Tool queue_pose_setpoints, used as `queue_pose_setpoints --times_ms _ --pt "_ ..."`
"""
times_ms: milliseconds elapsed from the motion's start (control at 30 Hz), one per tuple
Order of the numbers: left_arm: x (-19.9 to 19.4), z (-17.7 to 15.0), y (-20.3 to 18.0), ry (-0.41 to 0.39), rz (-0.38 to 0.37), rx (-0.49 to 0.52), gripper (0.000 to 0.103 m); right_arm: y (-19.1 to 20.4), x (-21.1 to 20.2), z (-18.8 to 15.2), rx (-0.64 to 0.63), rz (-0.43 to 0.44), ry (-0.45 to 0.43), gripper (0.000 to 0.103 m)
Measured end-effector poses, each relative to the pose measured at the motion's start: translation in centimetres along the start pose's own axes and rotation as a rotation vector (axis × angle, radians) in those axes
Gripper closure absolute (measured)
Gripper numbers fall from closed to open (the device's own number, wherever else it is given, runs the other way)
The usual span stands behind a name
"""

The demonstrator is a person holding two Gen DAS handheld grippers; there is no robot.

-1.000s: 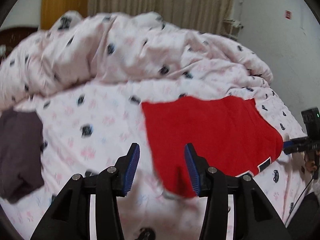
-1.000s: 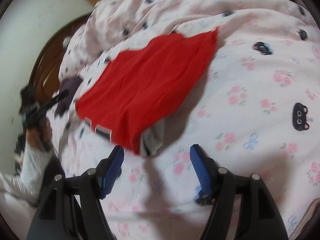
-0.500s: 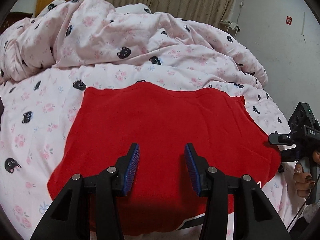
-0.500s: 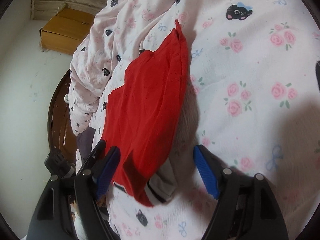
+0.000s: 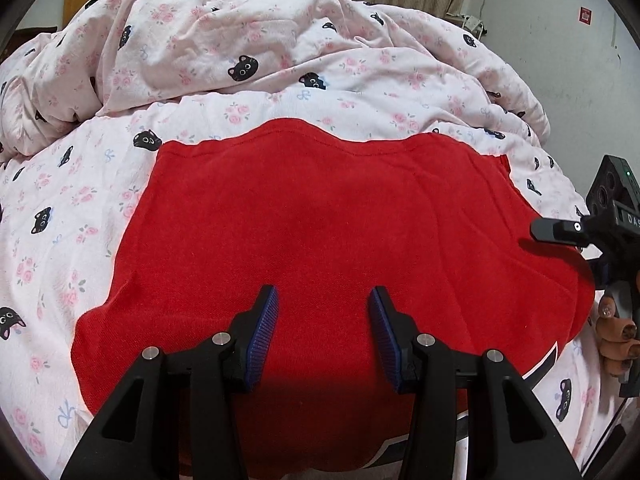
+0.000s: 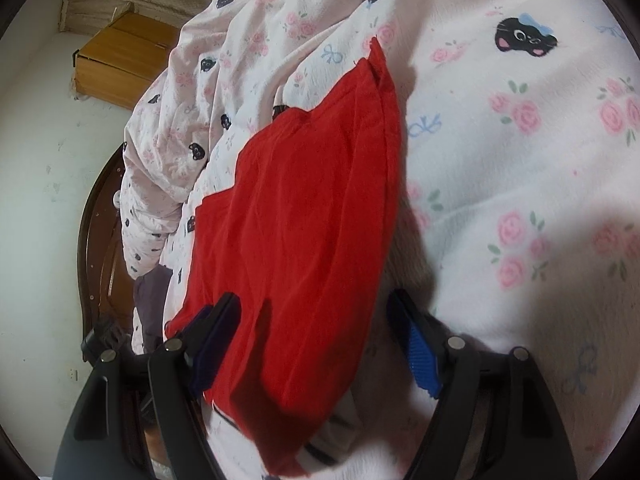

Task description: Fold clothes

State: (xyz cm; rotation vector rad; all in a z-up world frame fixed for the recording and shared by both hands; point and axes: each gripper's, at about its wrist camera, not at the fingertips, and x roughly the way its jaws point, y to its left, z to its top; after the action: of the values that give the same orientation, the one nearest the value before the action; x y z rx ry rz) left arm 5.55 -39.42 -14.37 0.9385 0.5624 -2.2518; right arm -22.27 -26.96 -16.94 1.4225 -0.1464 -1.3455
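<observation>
We see the left hand-held gripper (image 5: 323, 300) hanging with its blue-padded jaws spread wide over the near half of the flat red knit garment (image 5: 320, 240), grasping nothing; a second ago the same gripper looked at the garment's left edge with a dark grey piece of clothing off to the side, and since then it has swung across, so the red cloth now fills the middle of its view. The garment lies spread on the pink bedsheet printed with roses and black cat faces (image 5: 60, 248), its far hem wavy and just short of the crumpled duvet of the same print (image 5: 280, 40). At the right edge of the left wrist view the right hand-held gripper (image 5: 560, 232) reaches over the garment's right border, closer to the cloth than half a second ago. In the right wrist view that gripper (image 6: 312, 320) is released, jaws wide apart, straddling the garment's near corner (image 6: 296, 280), which has moved deeper between the pads than before; whether either pad touches the cloth we cannot tell. A dark wooden headboard (image 6: 96, 240) shows at left.
</observation>
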Motion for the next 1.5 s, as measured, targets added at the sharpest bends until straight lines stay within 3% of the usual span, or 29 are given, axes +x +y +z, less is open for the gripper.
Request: queue_pose_setpoints --times_ms 133,167,200,233,267,567,767,900,1167,1500 --pt "0.1 0.0 -0.2 0.002 0.009 0.011 0.059 0.1 0.0 0.0 -0.008 -0.001 -0.036 0.028" --pt "0.1 0.0 -0.2 0.002 0.012 0.015 0.059 0.1 0.0 0.0 -0.011 -0.006 -0.044 0.043" --pt "0.1 0.0 -0.3 0.002 0.015 0.018 0.059 -0.3 0.1 0.1 0.004 0.004 -0.040 0.073" --pt "0.1 0.0 -0.3 0.003 0.017 0.021 0.059 -0.7 0.3 0.1 0.021 0.015 -0.035 0.085" --pt "0.1 0.0 -0.4 0.003 0.019 0.023 0.058 -1.2 0.5 0.2 0.037 0.026 -0.031 0.089" --pt "-0.3 0.3 -0.4 0.000 0.015 0.026 0.058 2.0 -1.3 0.2 -0.056 0.036 -0.071 0.096" --pt "-2.5 1.4 2.4 -0.036 -0.098 -0.102 0.058 6.2 -1.2 0.7 -0.113 -0.037 -0.048 0.096" --pt "-4.5 2.6 5.2 -0.087 -0.079 -0.156 0.058 8.8 -0.5 1.0 -0.134 -0.109 -0.027 0.097" --pt "-6.3 3.7 11.4 -0.102 -0.030 -0.280 0.058 12.9 0.2 1.6 -0.169 -0.225 -0.014 0.097" --pt "-7.2 3.8 11.3 -0.104 -0.050 -0.268 0.058 14.3 0.9 1.5 -0.173 -0.274 -0.005 0.097"
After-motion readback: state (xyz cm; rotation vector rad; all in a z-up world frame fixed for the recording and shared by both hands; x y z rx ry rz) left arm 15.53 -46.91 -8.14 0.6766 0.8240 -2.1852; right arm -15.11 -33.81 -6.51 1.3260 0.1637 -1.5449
